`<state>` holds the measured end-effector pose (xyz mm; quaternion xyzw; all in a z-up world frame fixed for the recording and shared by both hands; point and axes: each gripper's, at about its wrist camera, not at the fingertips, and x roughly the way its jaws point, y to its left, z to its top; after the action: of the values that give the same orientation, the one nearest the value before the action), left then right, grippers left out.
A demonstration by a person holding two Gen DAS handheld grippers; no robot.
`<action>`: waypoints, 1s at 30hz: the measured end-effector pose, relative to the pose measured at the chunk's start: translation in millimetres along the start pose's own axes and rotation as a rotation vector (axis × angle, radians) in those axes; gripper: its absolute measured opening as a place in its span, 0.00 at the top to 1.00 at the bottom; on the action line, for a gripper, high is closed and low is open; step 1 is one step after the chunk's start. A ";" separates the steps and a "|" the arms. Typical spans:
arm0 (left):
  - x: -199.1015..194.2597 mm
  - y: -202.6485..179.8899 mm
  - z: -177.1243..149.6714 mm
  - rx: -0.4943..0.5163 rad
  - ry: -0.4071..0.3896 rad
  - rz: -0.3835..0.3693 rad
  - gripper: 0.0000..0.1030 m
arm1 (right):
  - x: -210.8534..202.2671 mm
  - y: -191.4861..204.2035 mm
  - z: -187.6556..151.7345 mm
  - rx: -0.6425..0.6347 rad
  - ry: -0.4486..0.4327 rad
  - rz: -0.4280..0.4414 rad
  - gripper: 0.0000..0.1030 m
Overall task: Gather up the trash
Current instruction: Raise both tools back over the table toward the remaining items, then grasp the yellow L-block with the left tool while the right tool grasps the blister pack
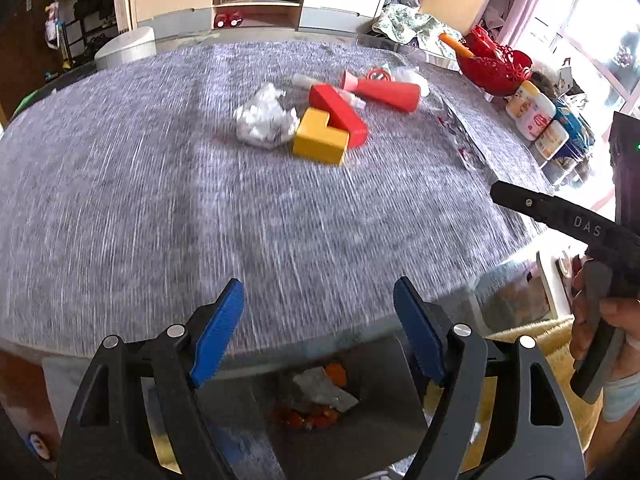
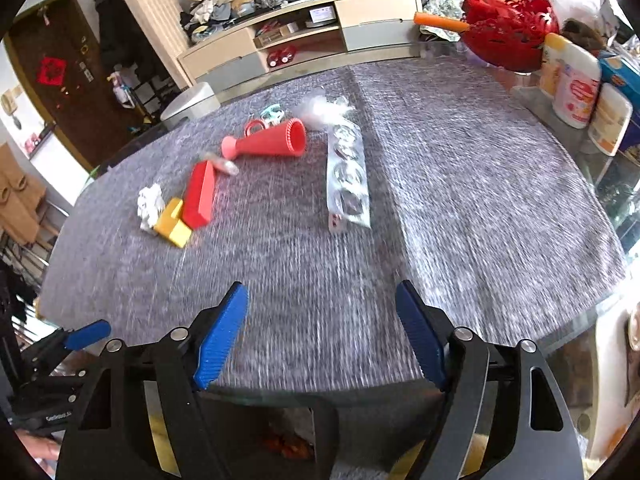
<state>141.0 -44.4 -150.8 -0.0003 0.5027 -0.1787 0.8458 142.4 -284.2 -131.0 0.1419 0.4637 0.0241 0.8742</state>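
Both grippers empty, fingers apart | crumpled paper [image 1: 264, 118] on table [image 1: 120, 200]

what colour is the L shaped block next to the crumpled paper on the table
Yellow. The L-shaped block lies beside the crumpled paper; the left wrist view shows it best.

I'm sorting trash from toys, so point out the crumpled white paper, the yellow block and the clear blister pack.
crumpled white paper [image 1: 264, 118], left wrist view, middle of wad
yellow block [image 1: 318, 140], left wrist view, top face
clear blister pack [image 2: 347, 176], right wrist view, middle
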 end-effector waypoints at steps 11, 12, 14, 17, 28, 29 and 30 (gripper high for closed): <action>30.2 -0.2 32.6 0.009 0.011 -0.009 0.30 | 36.1 -5.0 28.9 0.018 0.030 0.021 0.35; 32.9 -0.2 37.3 0.008 0.009 -0.013 0.30 | 38.0 -5.3 32.3 0.017 0.029 0.019 0.35; 38.6 0.4 47.0 0.003 0.006 -0.023 0.30 | 42.9 -5.6 39.9 0.013 0.027 0.014 0.37; 47.9 -1.5 61.4 0.009 -0.001 -0.027 0.31 | 49.0 -4.0 48.5 0.002 0.025 0.008 0.42; 70.2 -11.5 93.6 0.082 -0.028 0.025 0.49 | 60.4 -1.9 59.2 -0.048 0.010 -0.061 0.72; 69.7 -10.2 93.6 0.082 -0.028 0.029 0.51 | 59.9 -1.8 59.0 -0.050 0.009 -0.062 0.72; 69.4 -9.4 93.6 0.079 -0.029 0.028 0.52 | 59.1 -1.5 58.0 -0.053 0.008 -0.065 0.72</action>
<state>247.6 -90.9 -161.9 0.0374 0.4830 -0.1867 0.8547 223.3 -288.4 -148.2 0.1034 0.4709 0.0085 0.8761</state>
